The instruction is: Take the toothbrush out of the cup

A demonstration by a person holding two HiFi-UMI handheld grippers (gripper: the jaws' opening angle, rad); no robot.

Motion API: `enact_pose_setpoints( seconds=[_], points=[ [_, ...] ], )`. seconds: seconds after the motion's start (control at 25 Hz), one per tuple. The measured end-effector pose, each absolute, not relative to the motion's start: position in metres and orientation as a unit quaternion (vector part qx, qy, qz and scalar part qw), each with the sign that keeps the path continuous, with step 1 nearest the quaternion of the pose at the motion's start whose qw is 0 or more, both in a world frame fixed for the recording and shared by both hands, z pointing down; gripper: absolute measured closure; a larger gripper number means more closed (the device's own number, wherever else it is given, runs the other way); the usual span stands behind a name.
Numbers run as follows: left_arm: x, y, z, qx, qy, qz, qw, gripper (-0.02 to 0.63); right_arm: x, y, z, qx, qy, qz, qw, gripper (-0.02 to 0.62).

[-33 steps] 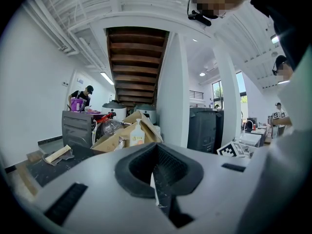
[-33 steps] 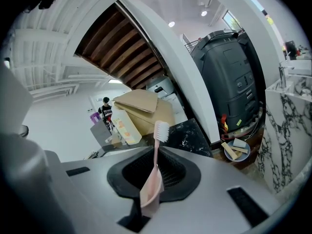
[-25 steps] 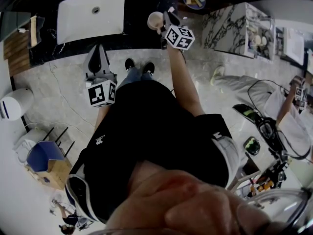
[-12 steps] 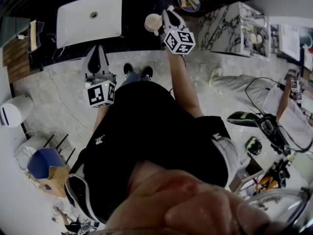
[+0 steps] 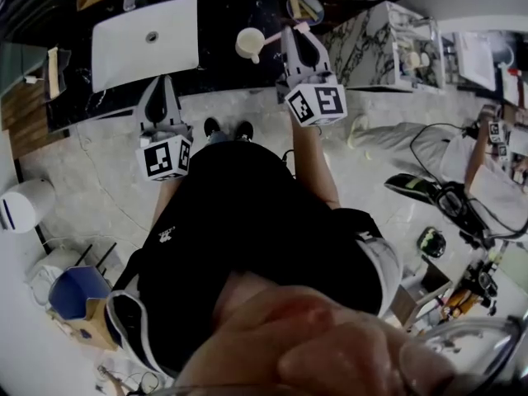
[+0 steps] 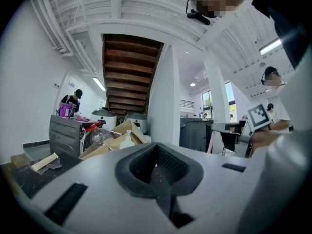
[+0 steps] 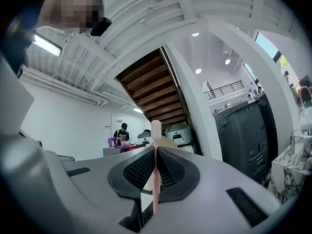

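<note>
A cream cup (image 5: 247,44) stands on the black counter (image 5: 223,7), right of the sink. My right gripper (image 5: 295,38) hangs just right of the cup and above it, shut on a pink toothbrush (image 7: 155,179). The handle runs up between the pads and the white bristle head (image 7: 156,129) sticks out past the fingertips, clear of the cup. In the right gripper view, the right gripper (image 7: 156,165) points about level into the room. My left gripper (image 5: 163,89) is held before the counter's edge, shut with nothing between its pads (image 6: 168,167).
A white sink (image 5: 144,44) is set in the counter at the left. A marble-patterned block (image 5: 371,44) stands to the right. On the floor are a white bin (image 5: 21,205), a blue-lined box (image 5: 74,287) and cables (image 5: 462,213). Another person (image 5: 487,163) is at the far right.
My right gripper has risen and drawn away from the cup to the right, carrying the toothbrush up out of it. The cup stays on the counter. The left gripper has hardly moved.
</note>
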State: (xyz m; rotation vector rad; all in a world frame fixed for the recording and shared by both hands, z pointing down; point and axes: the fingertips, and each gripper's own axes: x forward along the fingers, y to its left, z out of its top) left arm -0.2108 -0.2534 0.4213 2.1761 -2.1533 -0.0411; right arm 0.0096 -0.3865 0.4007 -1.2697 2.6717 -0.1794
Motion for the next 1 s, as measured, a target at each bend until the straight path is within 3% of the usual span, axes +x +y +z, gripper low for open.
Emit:
enact_pose_setpoints(
  seconds=[0.48,1.0],
  points=[
    [-0.211,-0.249,0.400,0.721,-0.692,-0.038,0.027,0.601,0.045,-0.315,0.350,-0.478,0.874,0.024,0.086,0.559],
    [-0.208,-0.243,0.390,0.726,-0.687,-0.035,0.012,0.601,0.064,-0.309,0.357,-0.504,0.859,0.022,0.091,0.560]
  ],
)
